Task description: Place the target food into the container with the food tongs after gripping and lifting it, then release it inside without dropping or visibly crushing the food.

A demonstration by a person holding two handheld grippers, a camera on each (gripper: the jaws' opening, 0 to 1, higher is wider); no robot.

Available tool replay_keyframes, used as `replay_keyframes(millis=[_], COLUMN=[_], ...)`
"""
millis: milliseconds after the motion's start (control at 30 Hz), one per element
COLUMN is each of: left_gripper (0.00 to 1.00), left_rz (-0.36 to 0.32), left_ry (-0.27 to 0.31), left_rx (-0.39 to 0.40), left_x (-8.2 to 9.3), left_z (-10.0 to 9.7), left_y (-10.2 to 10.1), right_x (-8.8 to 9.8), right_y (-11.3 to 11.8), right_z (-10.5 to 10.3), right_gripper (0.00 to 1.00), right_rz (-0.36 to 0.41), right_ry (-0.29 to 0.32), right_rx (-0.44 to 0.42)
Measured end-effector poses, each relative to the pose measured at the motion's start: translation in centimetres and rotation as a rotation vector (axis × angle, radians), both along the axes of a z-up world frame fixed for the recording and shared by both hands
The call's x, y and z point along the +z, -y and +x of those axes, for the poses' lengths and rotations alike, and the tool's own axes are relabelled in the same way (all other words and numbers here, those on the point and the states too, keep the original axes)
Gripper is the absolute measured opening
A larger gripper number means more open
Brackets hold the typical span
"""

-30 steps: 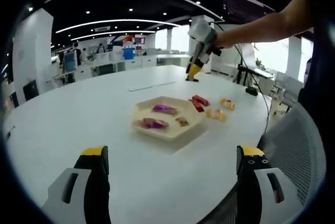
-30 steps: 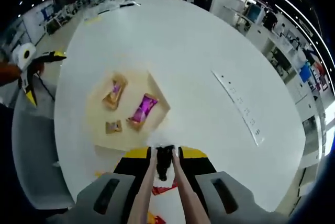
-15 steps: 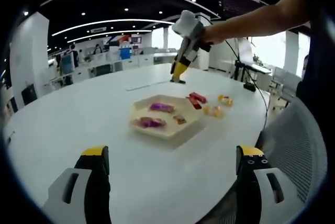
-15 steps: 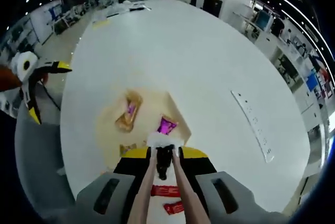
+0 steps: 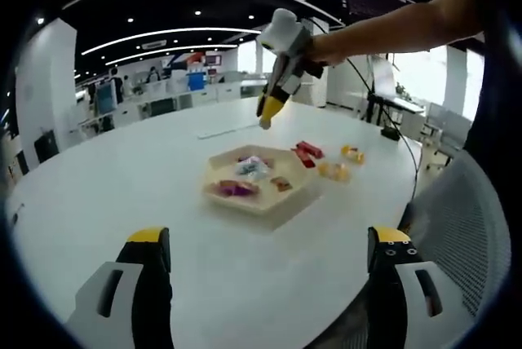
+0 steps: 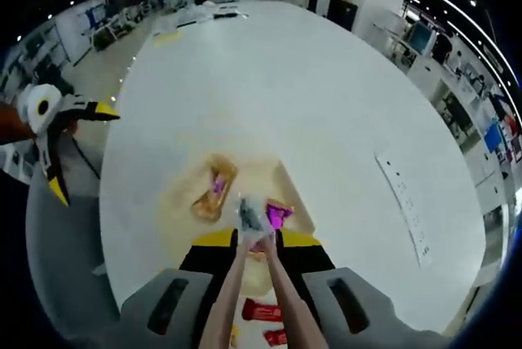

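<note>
A cream hexagonal tray (image 5: 281, 200) (image 6: 175, 202) sits on the round white table. In it lie purple packets (image 5: 232, 189) (image 6: 278, 215) and a clear silvery packet (image 5: 253, 167) (image 6: 249, 214), which rests on one of them. My right gripper (image 5: 266, 117) (image 6: 255, 241), held by a person's hand, hangs well above the tray's far side. It is shut on the food tongs (image 6: 231, 292), whose tips hold nothing. My left gripper (image 5: 269, 236) (image 6: 80, 149) stands open at the near table edge, nothing between its fingers.
Red packets (image 5: 307, 152) (image 6: 261, 310) and small yellow ones (image 5: 335, 173) lie on the table right of the tray. A grey mesh chair (image 5: 457, 227) stands at the table's edge. A thin white strip (image 5: 232, 131) (image 6: 405, 212) lies farther out. Office desks fill the background.
The right gripper swung left over the tray. The silvery packet that was in the tongs' tips has left them and now lies in the tray. The left gripper stayed open.
</note>
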State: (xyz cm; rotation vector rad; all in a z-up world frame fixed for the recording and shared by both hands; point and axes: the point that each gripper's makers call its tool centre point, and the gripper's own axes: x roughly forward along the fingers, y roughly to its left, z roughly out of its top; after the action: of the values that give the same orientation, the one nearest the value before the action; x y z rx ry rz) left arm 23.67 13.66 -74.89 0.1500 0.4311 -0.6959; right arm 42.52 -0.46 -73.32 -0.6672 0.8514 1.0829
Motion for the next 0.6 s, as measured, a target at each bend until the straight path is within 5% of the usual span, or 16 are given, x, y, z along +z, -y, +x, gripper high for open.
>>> replay_keyframes(millis=[600], left_gripper=[0.98], left_rz=[-0.003], left_ry=[0.0], left_rx=[0.003], left_x=[0.0], left_z=[0.1], left_y=[-0.1], right_x=[0.3], right_y=[2.0], right_z=[0.3], right_gripper=[0.21], right_rz=[-0.001], right_ry=[-0.002], right_rx=[-0.02])
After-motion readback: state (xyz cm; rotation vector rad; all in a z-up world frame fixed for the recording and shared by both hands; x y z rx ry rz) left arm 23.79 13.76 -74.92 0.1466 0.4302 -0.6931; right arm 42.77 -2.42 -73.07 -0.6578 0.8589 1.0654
